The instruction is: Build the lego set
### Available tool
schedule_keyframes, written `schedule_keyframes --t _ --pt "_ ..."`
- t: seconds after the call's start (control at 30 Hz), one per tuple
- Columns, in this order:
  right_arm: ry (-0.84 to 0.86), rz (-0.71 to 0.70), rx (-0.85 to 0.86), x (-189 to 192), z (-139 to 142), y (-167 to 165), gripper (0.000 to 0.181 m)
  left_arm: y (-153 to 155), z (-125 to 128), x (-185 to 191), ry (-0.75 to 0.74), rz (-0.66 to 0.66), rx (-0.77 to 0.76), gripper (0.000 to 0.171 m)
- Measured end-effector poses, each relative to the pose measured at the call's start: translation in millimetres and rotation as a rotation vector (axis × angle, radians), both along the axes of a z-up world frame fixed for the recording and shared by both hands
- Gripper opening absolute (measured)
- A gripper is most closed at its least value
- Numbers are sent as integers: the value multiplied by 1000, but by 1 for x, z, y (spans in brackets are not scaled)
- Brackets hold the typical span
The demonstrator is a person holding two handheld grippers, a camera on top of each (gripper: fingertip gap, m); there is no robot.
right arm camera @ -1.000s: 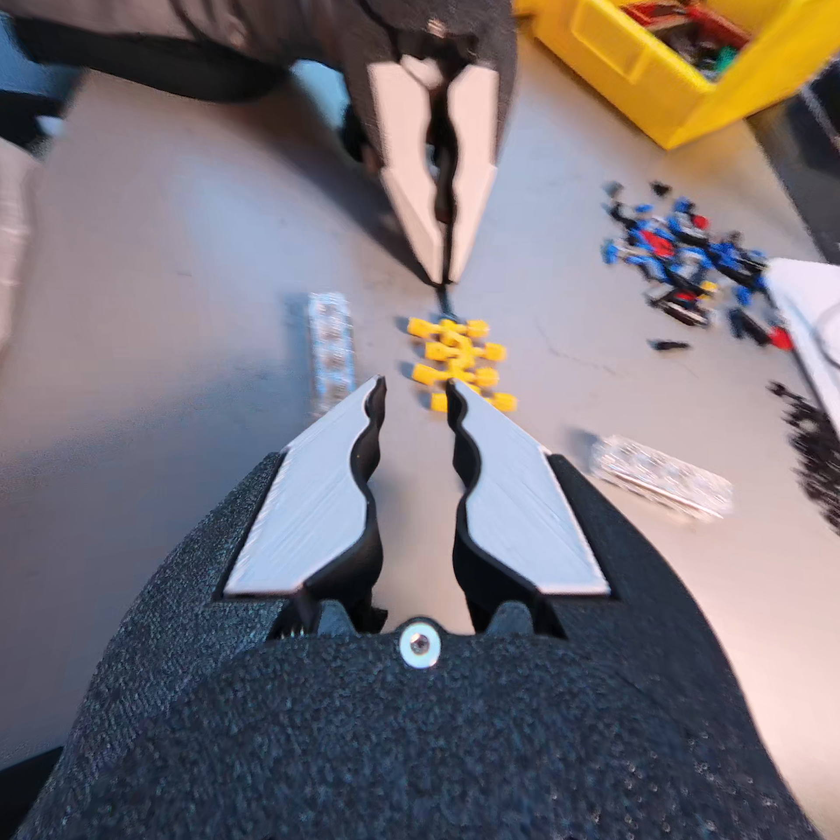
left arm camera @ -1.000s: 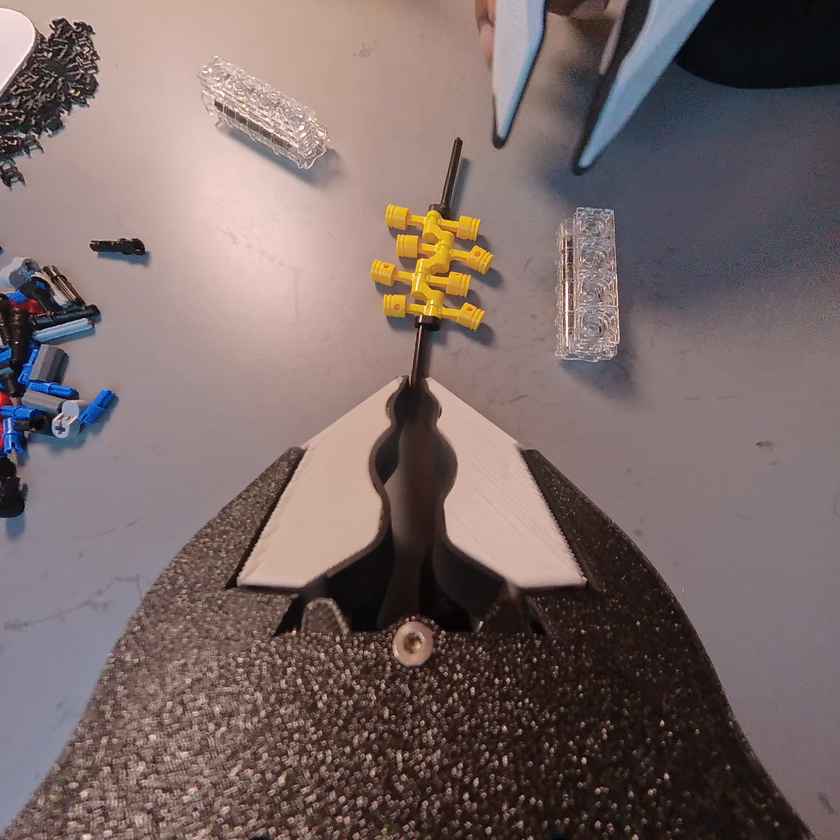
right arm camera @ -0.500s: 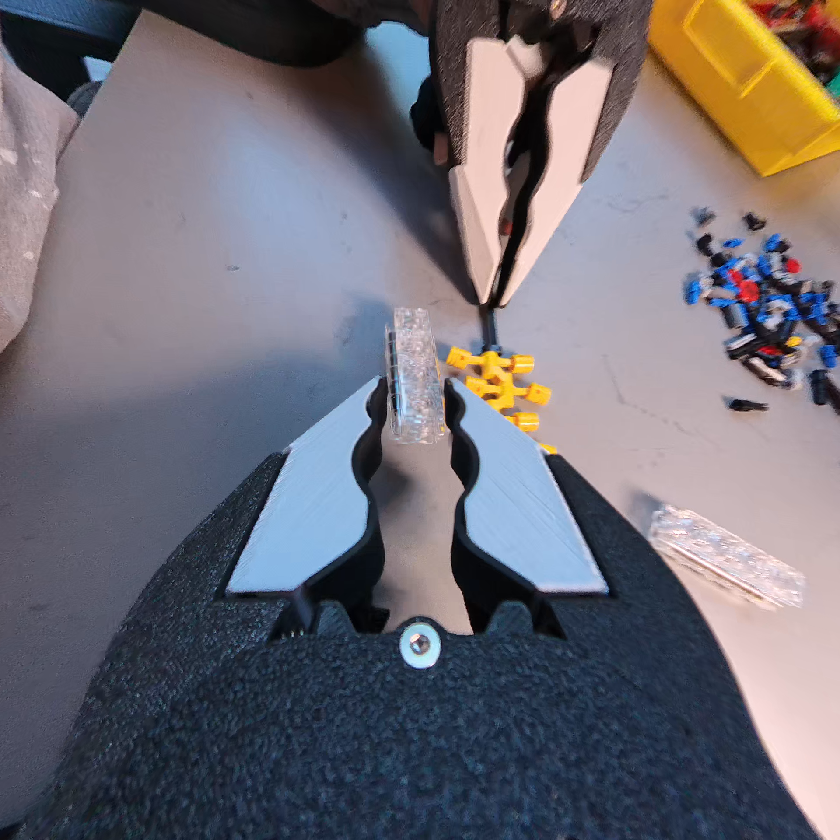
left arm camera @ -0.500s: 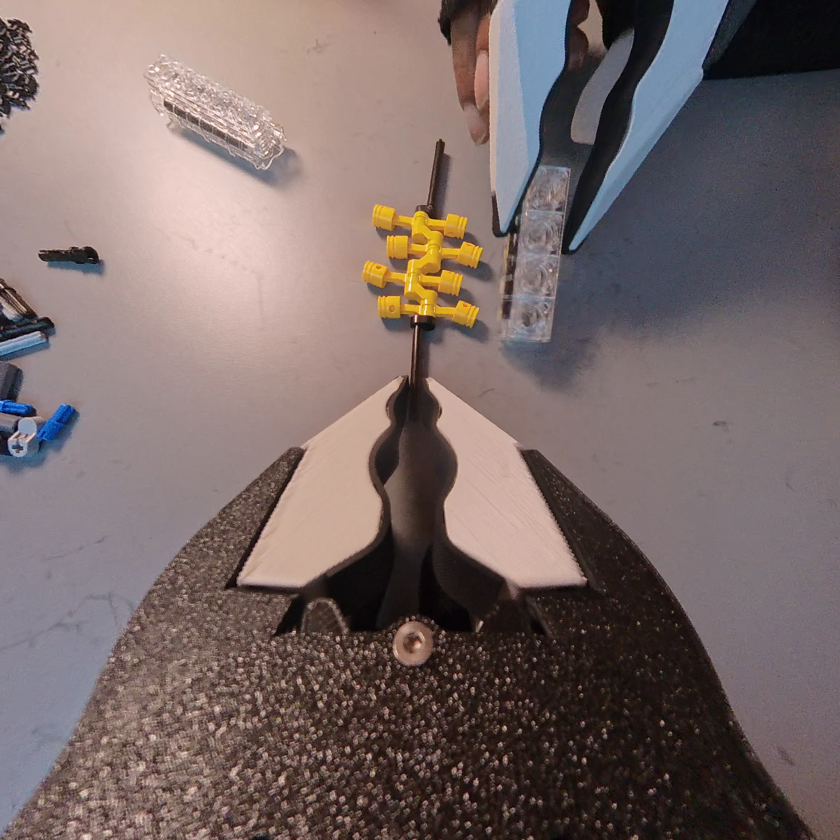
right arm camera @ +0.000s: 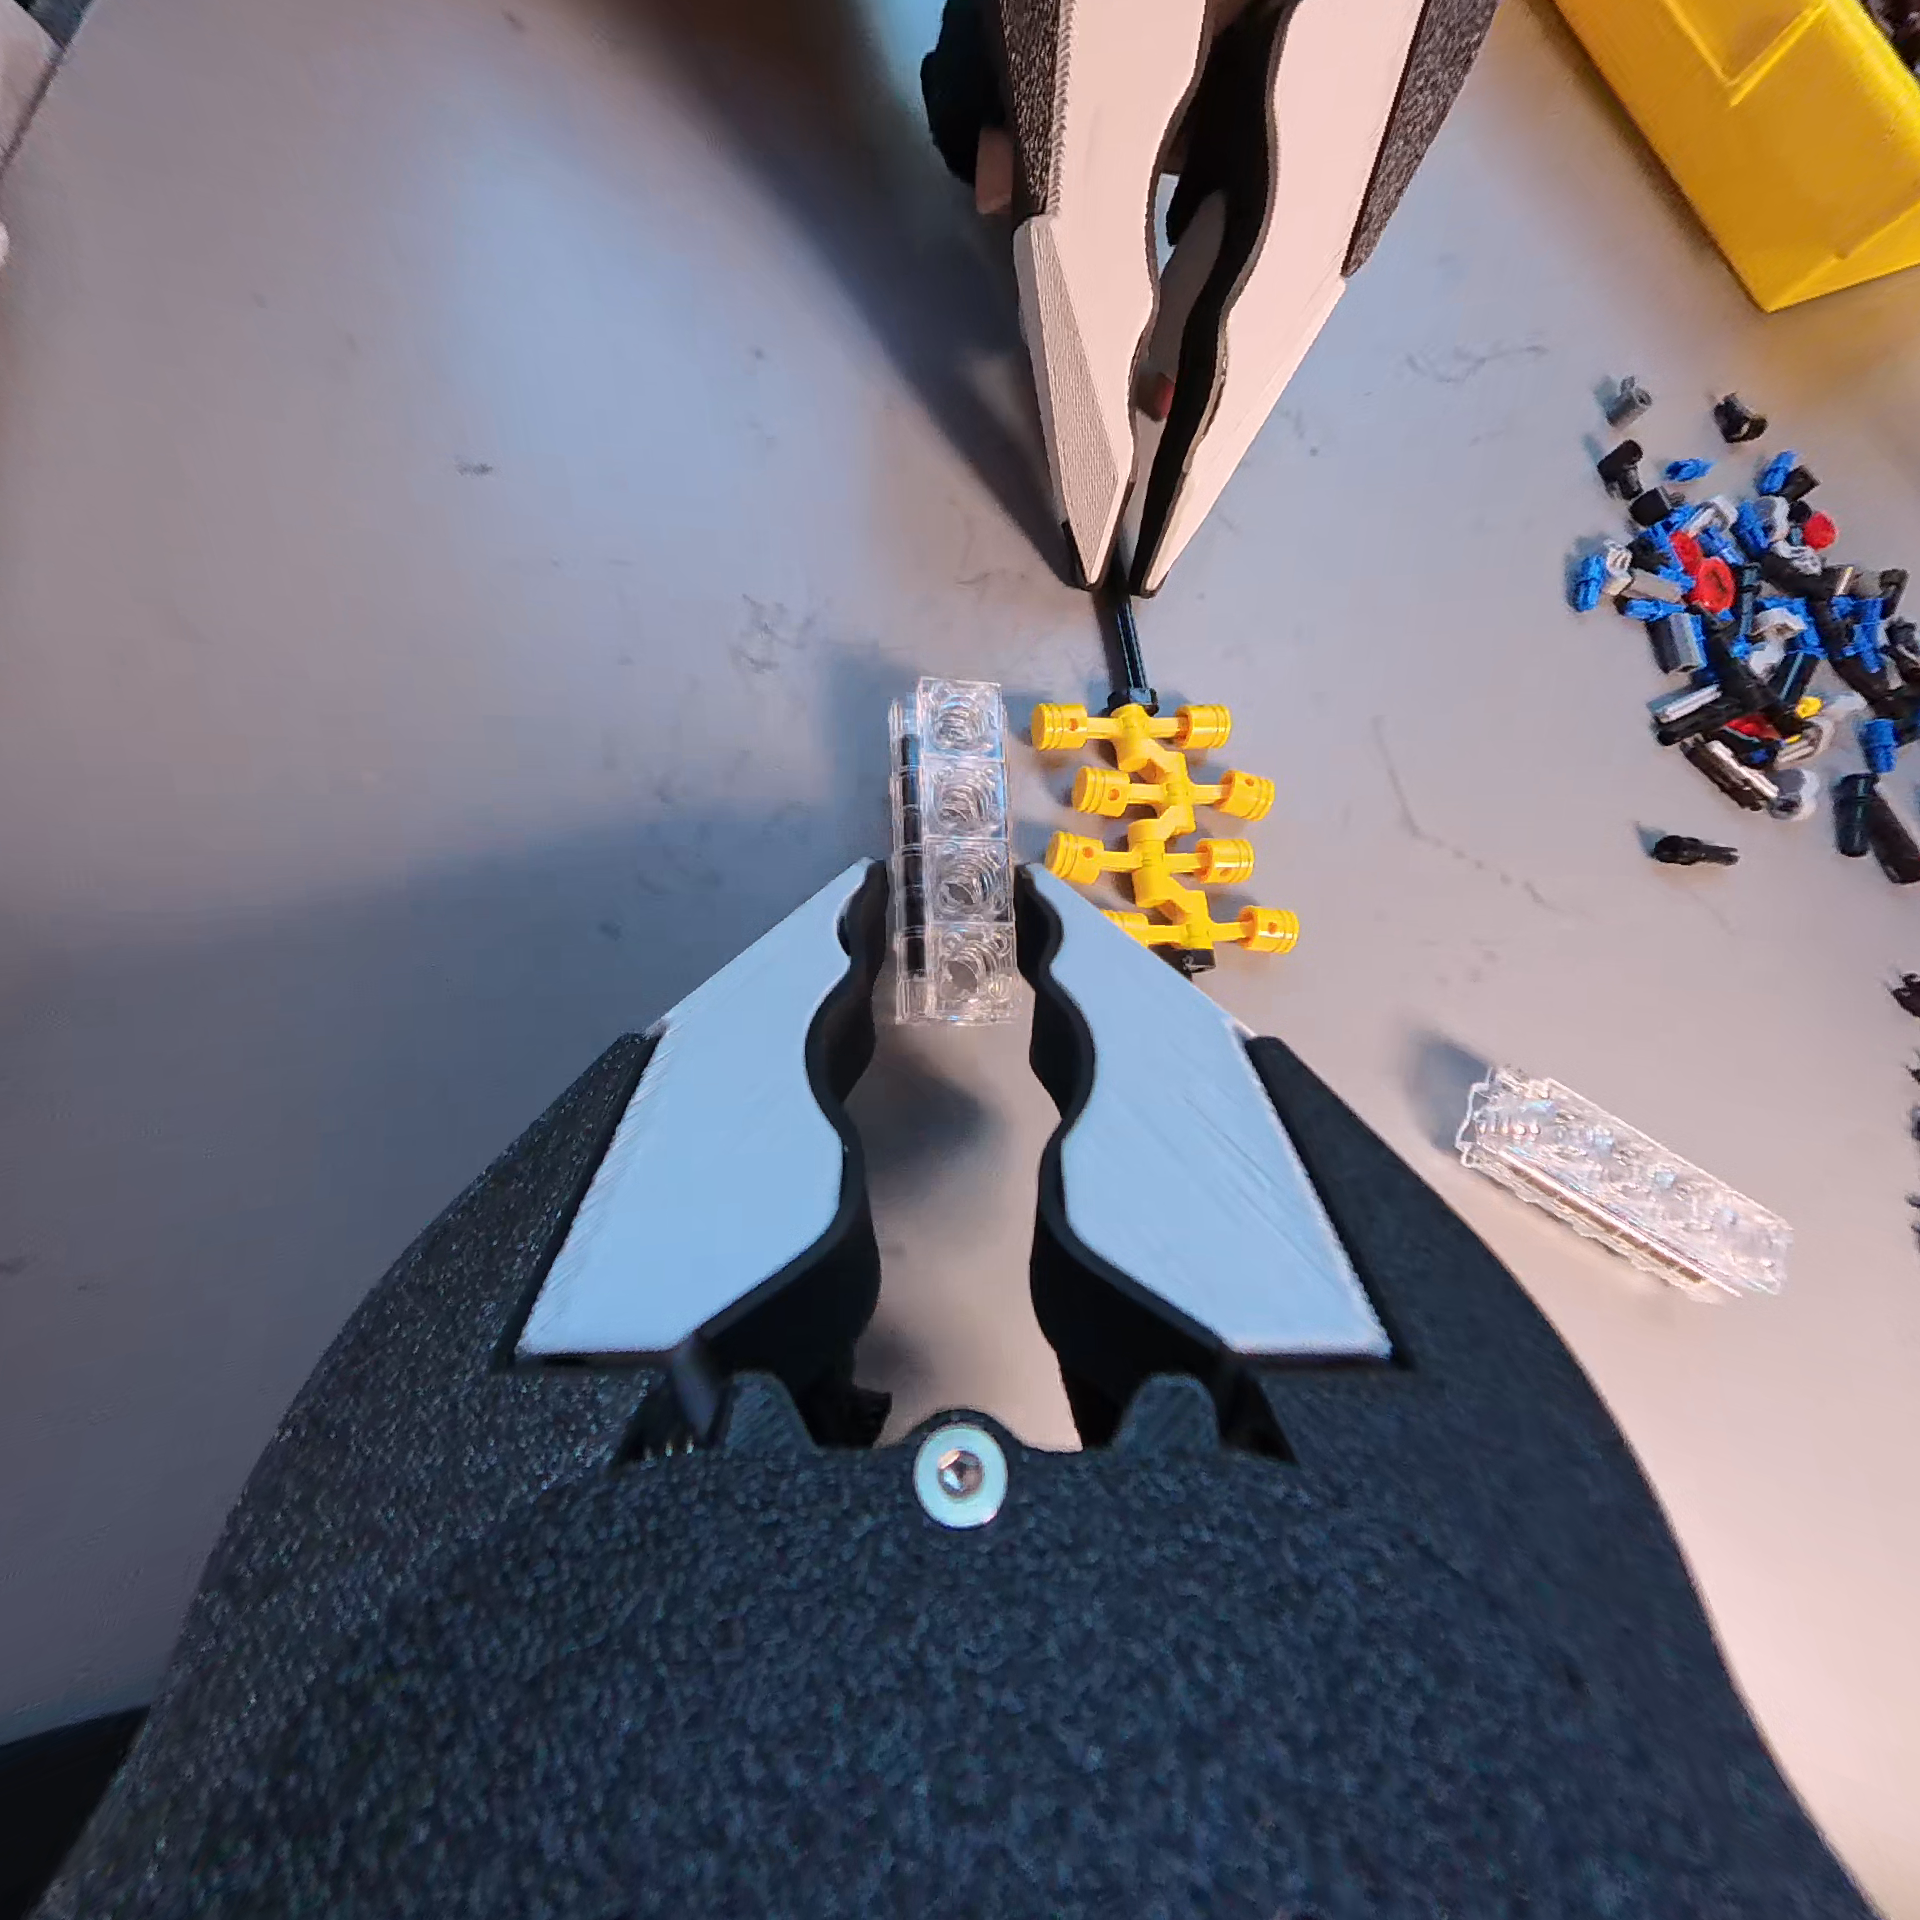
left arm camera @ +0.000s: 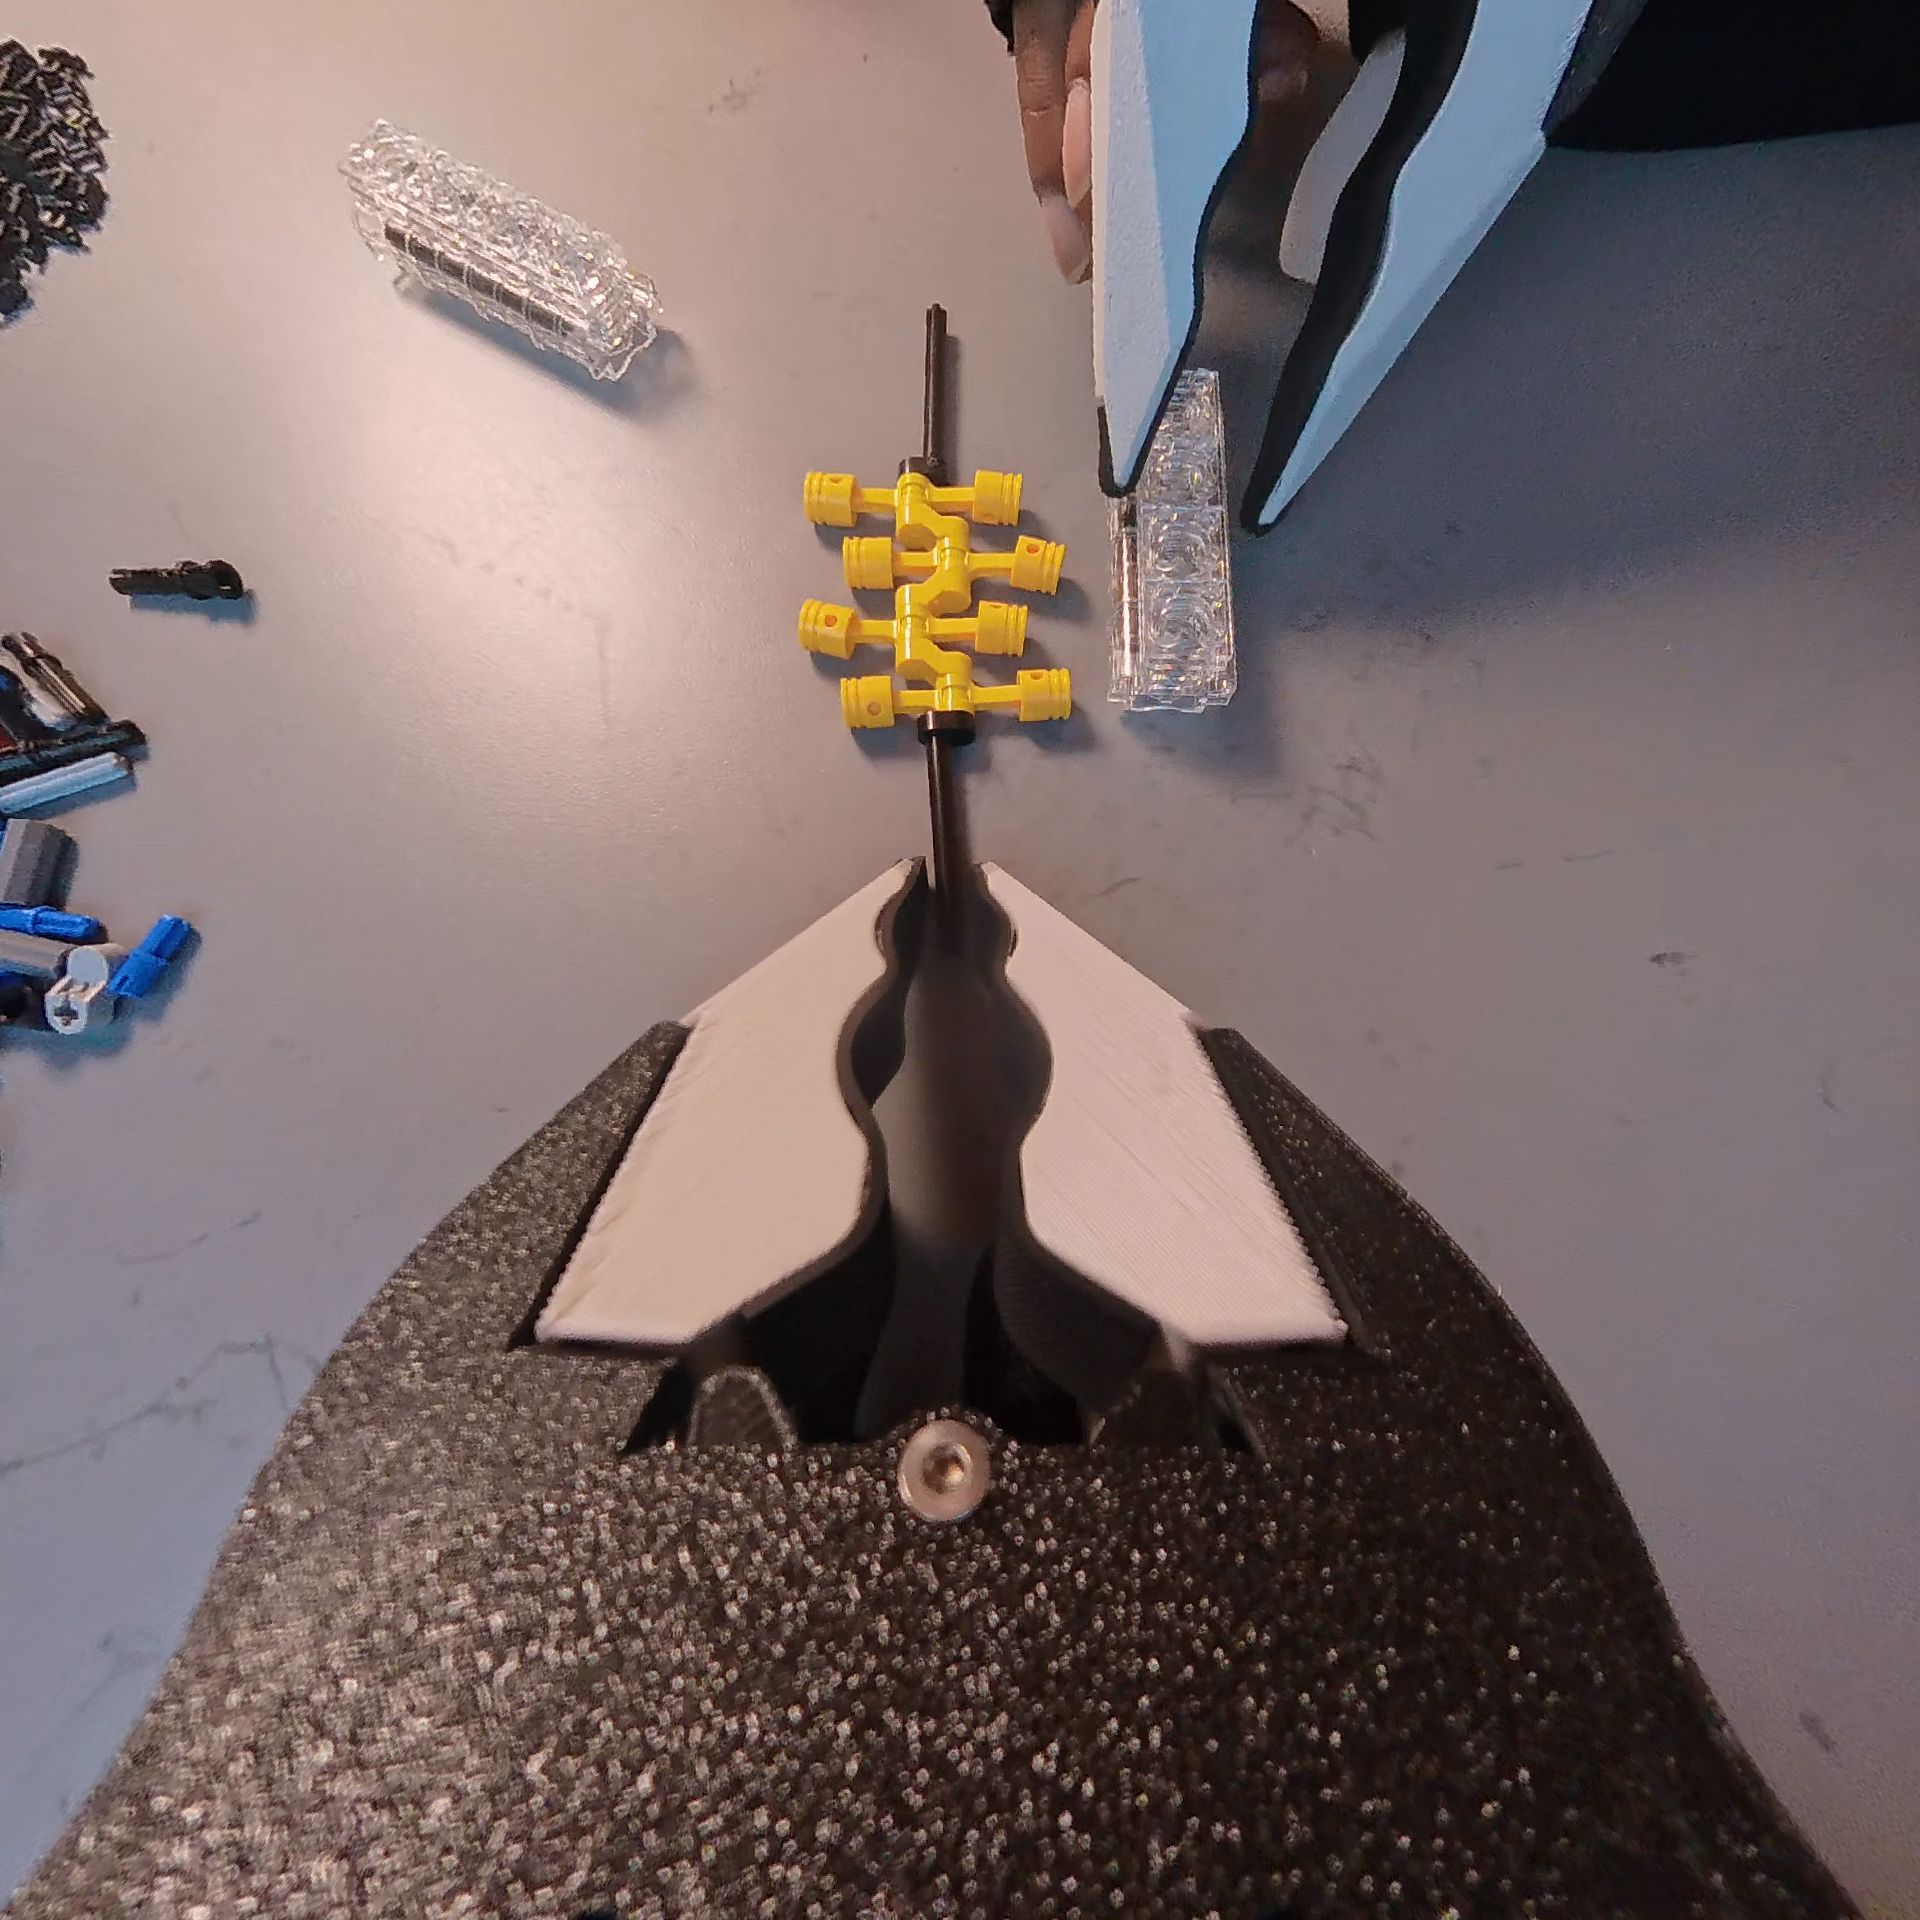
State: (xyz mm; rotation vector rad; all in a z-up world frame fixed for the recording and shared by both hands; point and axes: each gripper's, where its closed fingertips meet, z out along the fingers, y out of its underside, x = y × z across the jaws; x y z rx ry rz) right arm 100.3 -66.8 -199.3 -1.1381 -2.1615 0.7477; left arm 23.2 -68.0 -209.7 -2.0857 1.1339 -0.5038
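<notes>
A yellow piston assembly [left arm camera: 935, 603] on a black axle [left arm camera: 943, 800] lies on the grey table. My left gripper [left arm camera: 948, 868] is shut on the near end of the axle. It also shows in the right wrist view [right arm camera: 1117, 584], pinching the axle [right arm camera: 1127, 655] behind the pistons [right arm camera: 1164, 831]. A clear cylinder block [right arm camera: 951, 831] lies right beside the pistons. My right gripper [right arm camera: 948, 871] is open and straddles one end of the block. In the left wrist view the right gripper [left arm camera: 1184, 507] stands over the block [left arm camera: 1174, 592].
A second clear block [left arm camera: 499, 249] lies apart on the table [right arm camera: 1621, 1195]. A pile of blue, black, red and grey parts [right arm camera: 1745, 623] and a loose black pin [right arm camera: 1694, 854] lie to one side. A yellow bin [right arm camera: 1766, 135] stands at the table's corner. Left tips to right tips: about 9 cm.
My right gripper has come down from farther off and now straddles the clear block, which sits closer to the pistons. My left gripper stays shut on the axle.
</notes>
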Motion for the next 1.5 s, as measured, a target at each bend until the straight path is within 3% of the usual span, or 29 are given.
schedule_keyframes --t 0.23,0.47,0.87,1.27,1.5 --pt "-11 -9 -66 -7 8 -2 31 2 2 0 -8 5 9 7" --pt "-50 -6 -112 -7 -2 -3 23 2 3 2 -2 5 19 7" --pt "-25 -3 -76 0 2 -4 16 5 0 5 -1 12 30 6" --pt "-66 -6 -98 -5 -7 -7 24 5 0 5 5 11 36 5" --pt "10 -33 -91 -6 6 2 24 6 13 7 -27 0 98 7"
